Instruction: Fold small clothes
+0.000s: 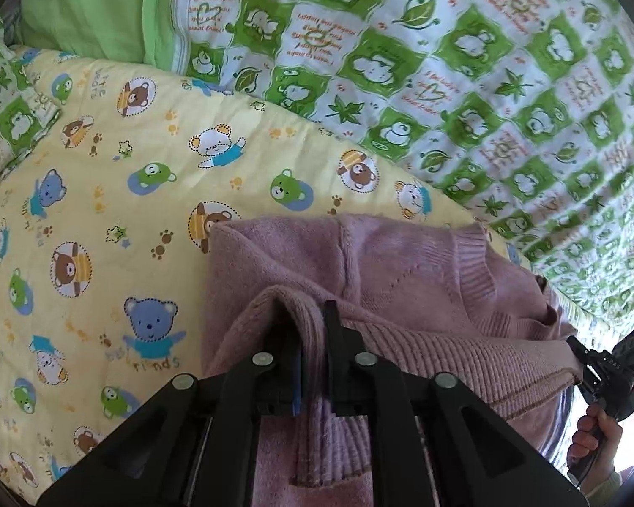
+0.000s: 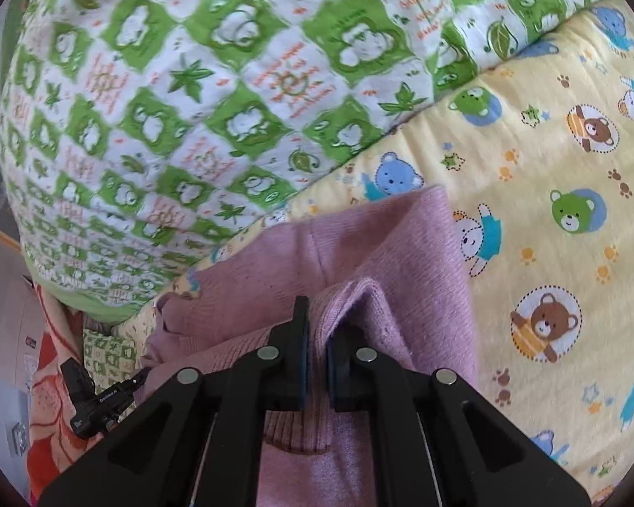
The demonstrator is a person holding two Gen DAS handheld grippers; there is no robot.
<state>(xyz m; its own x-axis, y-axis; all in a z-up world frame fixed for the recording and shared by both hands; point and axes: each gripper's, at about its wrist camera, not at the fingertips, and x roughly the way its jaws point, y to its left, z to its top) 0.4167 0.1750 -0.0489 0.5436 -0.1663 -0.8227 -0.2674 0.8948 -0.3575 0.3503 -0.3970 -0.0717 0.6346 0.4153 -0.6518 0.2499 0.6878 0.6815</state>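
Observation:
A small pink knitted sweater (image 1: 401,279) lies on a yellow bear-print quilt (image 1: 105,194). My left gripper (image 1: 312,329) is shut on a ribbed edge of the sweater and lifts it into a fold. In the right wrist view my right gripper (image 2: 319,329) is shut on another pinched fold of the same sweater (image 2: 359,245), over the yellow quilt (image 2: 549,169). The right gripper also shows at the far right of the left wrist view (image 1: 604,376), held by a hand at the sweater's edge. The left gripper shows at the lower left of the right wrist view (image 2: 101,397).
A green and white bear-print quilt (image 1: 465,63) is piled behind the sweater, also in the right wrist view (image 2: 169,105). A plain green pillow (image 1: 88,4) lies at the far left. An orange patterned fabric (image 2: 50,401) lies beyond the bed edge.

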